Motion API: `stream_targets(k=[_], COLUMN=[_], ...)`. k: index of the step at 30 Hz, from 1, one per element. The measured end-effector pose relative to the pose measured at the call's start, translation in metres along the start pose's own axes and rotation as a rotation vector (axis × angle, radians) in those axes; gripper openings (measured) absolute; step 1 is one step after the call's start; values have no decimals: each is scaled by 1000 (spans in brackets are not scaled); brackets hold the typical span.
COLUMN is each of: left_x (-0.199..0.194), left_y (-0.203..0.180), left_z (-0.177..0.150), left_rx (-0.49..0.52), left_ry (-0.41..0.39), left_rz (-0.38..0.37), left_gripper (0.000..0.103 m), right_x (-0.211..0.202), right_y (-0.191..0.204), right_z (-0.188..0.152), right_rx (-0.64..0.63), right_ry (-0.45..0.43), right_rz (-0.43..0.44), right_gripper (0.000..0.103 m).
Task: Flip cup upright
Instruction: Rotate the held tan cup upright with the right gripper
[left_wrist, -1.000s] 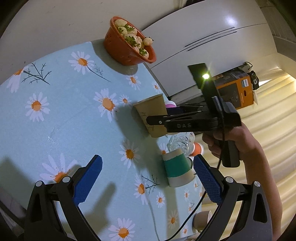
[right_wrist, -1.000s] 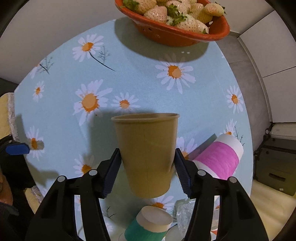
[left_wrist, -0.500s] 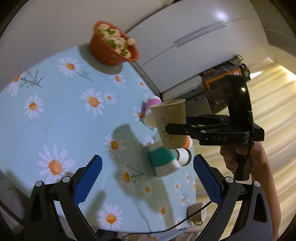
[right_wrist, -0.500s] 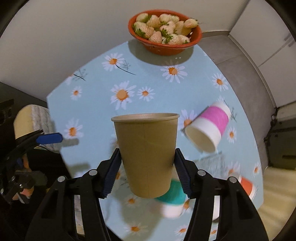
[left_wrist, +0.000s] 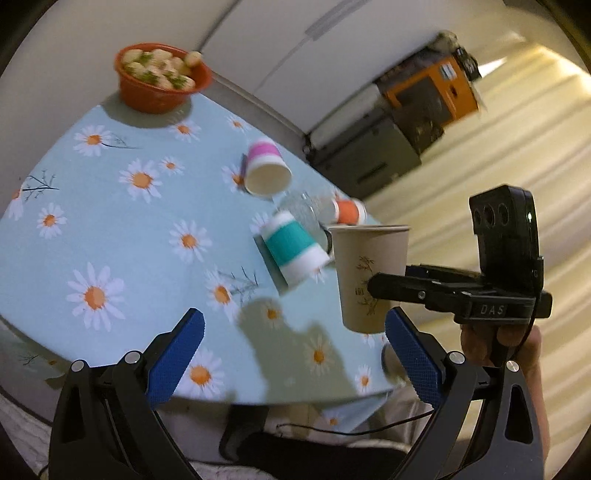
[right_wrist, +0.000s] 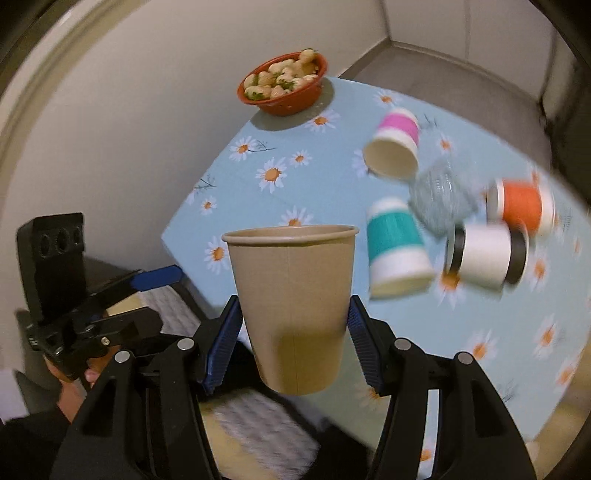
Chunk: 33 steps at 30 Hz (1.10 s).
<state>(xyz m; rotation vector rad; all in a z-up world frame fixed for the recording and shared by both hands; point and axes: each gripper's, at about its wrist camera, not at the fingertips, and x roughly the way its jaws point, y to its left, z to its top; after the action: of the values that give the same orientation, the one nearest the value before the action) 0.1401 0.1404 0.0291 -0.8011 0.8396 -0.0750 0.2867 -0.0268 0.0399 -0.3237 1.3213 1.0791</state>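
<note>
My right gripper is shut on a brown paper cup, held upright with its mouth up, in the air near the table's near edge. From the left wrist view the same cup hangs in the right gripper above the table's right edge. My left gripper is open and empty, low before the table's front edge. It also shows in the right wrist view at lower left.
On the daisy tablecloth lie a teal cup, a pink cup, an orange cup, a white-and-black cup and a clear glass. An orange bowl of strawberries stands at the far edge.
My right gripper has pulled the brown cup up and back, away from the table toward its near edge. The left gripper has also drawn back and stays open.
</note>
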Motion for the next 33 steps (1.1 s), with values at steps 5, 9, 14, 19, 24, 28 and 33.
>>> stream_targets(k=[5,9,14,19,24,28,33], left_x=[13,30,54,76,89,90,91], left_y=[-16,-19,-24,-26,-21,-18,-16], left_z=[-14,-26,-38,-43,-43,-40,-40], left_rx=[52,66,121,159,157,159,156], left_ry=[80,150,217,264,288,282,286], left_rz=[28,37,100,139,171,181,186], left_gripper=[95,95,95,95,95,95,95], right_x=[-5,7,34,59,75,78,72], right_y=[-32,-60,-84,-95,-101,-106,-112], right_z=[-48,-81,-105,-111,-115,-120,-124], right_rx=[175,313,412,489,535,565,591], right_ry=[-94,-131,-101,-78,-59,-66,-68], right_rz=[97,184,211,240,235,226,231], right_gripper=[58,58,58,58,59,61,70])
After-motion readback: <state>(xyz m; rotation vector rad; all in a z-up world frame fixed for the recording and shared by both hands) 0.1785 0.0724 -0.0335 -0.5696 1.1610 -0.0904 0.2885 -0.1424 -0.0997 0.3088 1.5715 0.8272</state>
